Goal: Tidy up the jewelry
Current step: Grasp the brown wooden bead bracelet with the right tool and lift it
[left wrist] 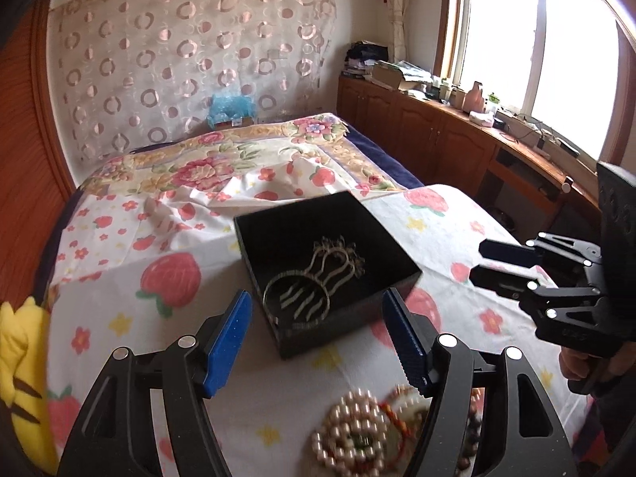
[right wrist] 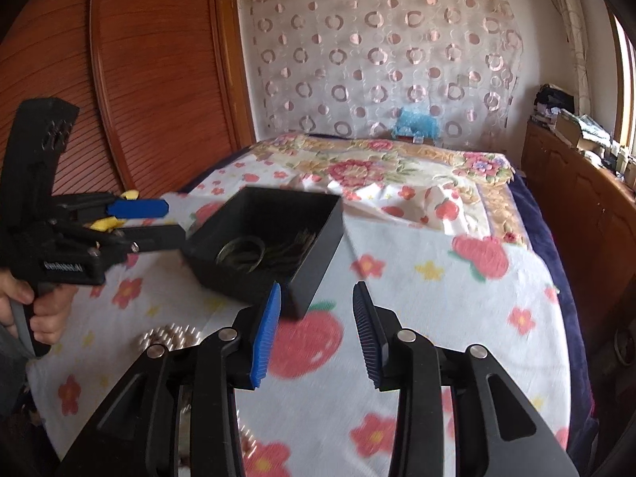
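Note:
A black open box sits on the strawberry-print bed sheet and holds a metal bangle and metal hair combs. It also shows in the right wrist view, with the bangle inside. My left gripper is open and empty just in front of the box, above a pearl bracelet pile. My right gripper is open and empty to the right of the box; in the left wrist view the right gripper hangs beside the box. The left gripper shows at the box's left.
A yellow plush toy lies at the bed's left edge. A wooden wardrobe stands left of the bed. A wooden cabinet with clutter runs under the window on the right. More pearls lie on the sheet.

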